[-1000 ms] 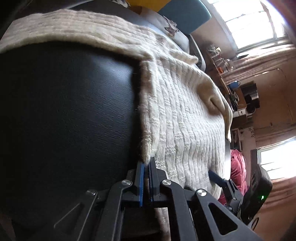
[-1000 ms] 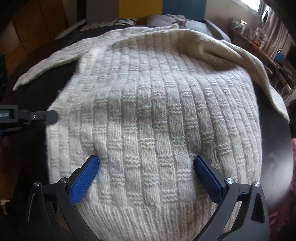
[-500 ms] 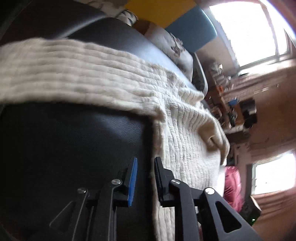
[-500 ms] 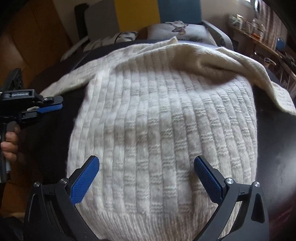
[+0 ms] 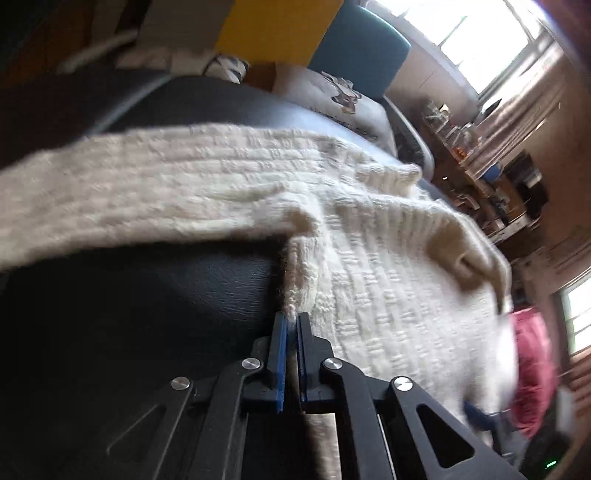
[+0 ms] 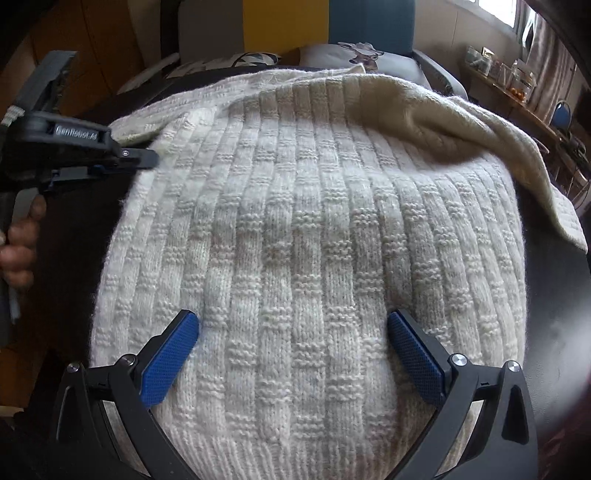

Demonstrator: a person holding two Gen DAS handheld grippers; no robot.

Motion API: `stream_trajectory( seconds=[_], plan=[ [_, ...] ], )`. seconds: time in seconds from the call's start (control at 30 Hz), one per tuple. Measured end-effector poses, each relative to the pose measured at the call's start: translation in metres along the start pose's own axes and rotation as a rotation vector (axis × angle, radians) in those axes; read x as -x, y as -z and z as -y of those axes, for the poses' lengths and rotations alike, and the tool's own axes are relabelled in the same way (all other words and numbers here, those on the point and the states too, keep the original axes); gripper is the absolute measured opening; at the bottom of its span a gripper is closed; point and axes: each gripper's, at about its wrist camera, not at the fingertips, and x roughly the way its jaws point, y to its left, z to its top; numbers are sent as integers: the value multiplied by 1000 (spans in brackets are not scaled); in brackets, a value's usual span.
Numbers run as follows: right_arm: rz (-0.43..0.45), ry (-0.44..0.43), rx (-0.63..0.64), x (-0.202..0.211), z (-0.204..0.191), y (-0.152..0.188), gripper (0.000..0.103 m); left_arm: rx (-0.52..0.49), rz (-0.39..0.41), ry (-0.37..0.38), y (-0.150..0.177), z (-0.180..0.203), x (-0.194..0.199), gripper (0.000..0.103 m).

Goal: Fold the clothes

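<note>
One side seam of the sweater [image 6: 306,236] is being pinched by the left gripper [image 5: 291,325] for folding; the right gripper [image 6: 293,334] is being held wide open, empty, above the hem.

windows [image 5: 491,40]: bright daylight | chair back [image 6: 369,22]: teal | panel [image 6: 284,26]: yellow | shelf [image 6: 517,92]: cluttered
</note>
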Motion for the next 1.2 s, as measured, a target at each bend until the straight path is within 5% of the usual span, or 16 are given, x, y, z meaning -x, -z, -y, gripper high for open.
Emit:
stream_trajectory(
  seconds=[0.13, 0.3, 0.4, 0.6, 0.73, 0.87, 1.0, 1.2],
  plan=[
    [-49, -1, 21, 4, 1, -10, 103, -75, 5, -32, 2, 10, -4, 4],
    [4, 25, 38, 7, 5, -39, 103, -37, -25, 6, -3, 1, -8, 6],
    [-76, 24, 14, -25, 11, -47, 103, -42, -31, 6, -3, 1, -10, 7],
    [-60, -13, -21, -24, 19, -43, 103, 63, -60, 152, 15, -23, 19, 13],
    [42, -108, -91, 21, 33, -23, 103, 23, -83, 222, 47, -25, 40, 15],
    [105, -183, -199, 59, 57, 17, 103, 40, -205, 309, 86, -24, 40, 16],
    [120, -188, -303, 77, 81, 63, 103, 103, -286, 395, 112, -18, 31, 17],
    [148, -160, -453, 85, 111, 104, 103, 155, -307, 449, 125, 1, 21, 19]
  ],
)
